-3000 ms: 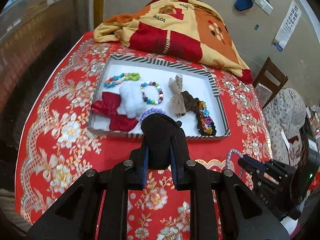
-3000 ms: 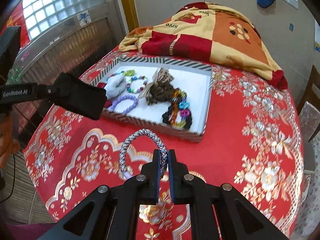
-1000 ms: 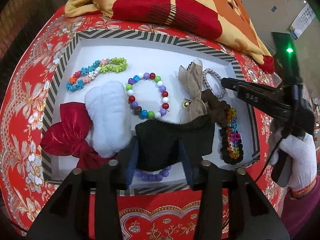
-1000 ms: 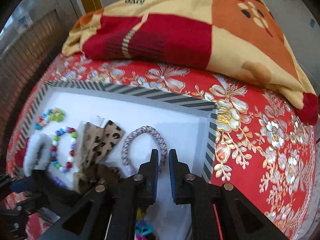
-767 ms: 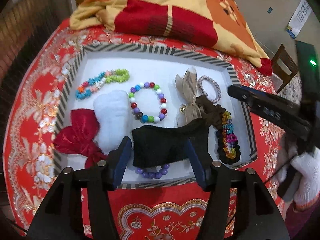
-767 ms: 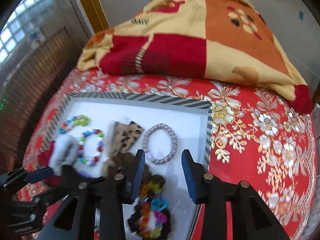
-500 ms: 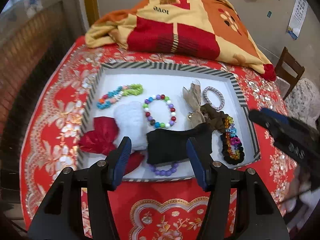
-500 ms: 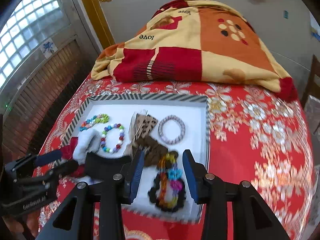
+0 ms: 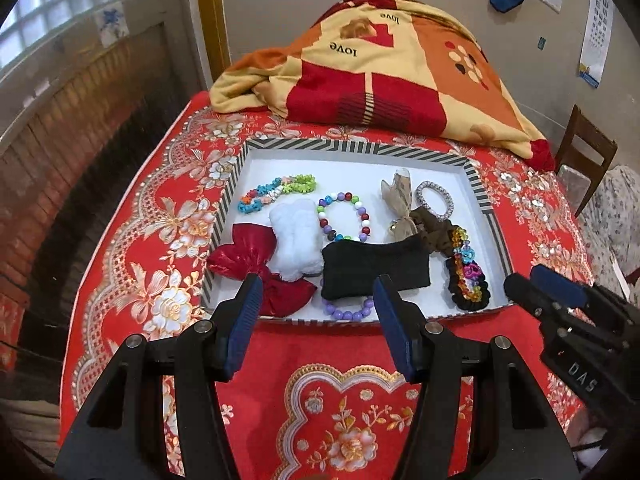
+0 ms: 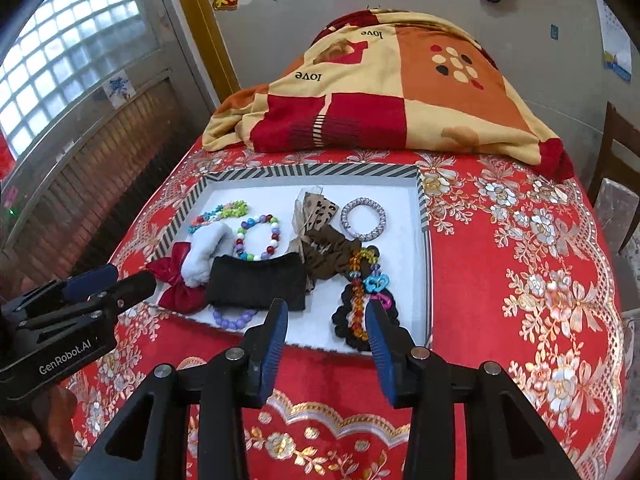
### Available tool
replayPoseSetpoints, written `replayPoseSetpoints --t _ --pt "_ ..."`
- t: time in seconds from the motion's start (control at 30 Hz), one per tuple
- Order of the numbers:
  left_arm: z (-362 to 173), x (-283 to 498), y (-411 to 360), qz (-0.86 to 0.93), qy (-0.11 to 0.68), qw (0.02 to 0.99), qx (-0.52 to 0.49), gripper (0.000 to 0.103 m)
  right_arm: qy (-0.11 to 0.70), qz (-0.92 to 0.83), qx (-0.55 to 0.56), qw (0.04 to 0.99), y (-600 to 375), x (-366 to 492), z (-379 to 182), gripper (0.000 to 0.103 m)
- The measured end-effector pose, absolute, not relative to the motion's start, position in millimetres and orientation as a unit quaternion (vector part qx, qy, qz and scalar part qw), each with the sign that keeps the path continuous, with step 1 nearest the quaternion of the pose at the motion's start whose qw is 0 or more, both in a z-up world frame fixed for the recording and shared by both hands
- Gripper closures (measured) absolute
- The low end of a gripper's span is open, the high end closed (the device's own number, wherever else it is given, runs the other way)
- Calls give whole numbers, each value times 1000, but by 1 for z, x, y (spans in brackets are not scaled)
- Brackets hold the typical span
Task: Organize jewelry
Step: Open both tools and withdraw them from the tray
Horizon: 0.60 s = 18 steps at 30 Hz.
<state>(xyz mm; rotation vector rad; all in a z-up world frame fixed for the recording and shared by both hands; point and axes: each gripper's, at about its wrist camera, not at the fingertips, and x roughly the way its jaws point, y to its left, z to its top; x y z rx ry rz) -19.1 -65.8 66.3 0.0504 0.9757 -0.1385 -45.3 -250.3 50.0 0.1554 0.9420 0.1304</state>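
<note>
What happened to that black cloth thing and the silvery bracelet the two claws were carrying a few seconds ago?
Both were put down in the tray. The left gripper let go of the black cloth, now lying at the front; the right gripper released the silver bracelet at the back right. Both grippers then opened and pulled back, empty. The other pieces and the blanket stayed put.

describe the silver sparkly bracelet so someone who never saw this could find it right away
Find the striped-rim white tray on the red floral tablecloth, in front of the folded blanket. In the tray's far right corner lies the silver bracelet, beside the leopard-print bow. It is the only plain metallic, sparkly ring; the other bracelets are coloured beads.
</note>
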Motion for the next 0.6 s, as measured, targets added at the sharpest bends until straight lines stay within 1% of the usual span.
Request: replayPoseSetpoints --t 0.1,0.23,0.6 --pt "72 -28 -65 -62 460 886 26 46 451 63 69 888 -246 -54 54 63" --pt "79 -36 -63 -54 452 890 24 46 448 62 61 890 -245 -63 60 56" --pt "88 -51 -64 -49 438 897 30 46 444 72 54 892 -239 -76 70 54"
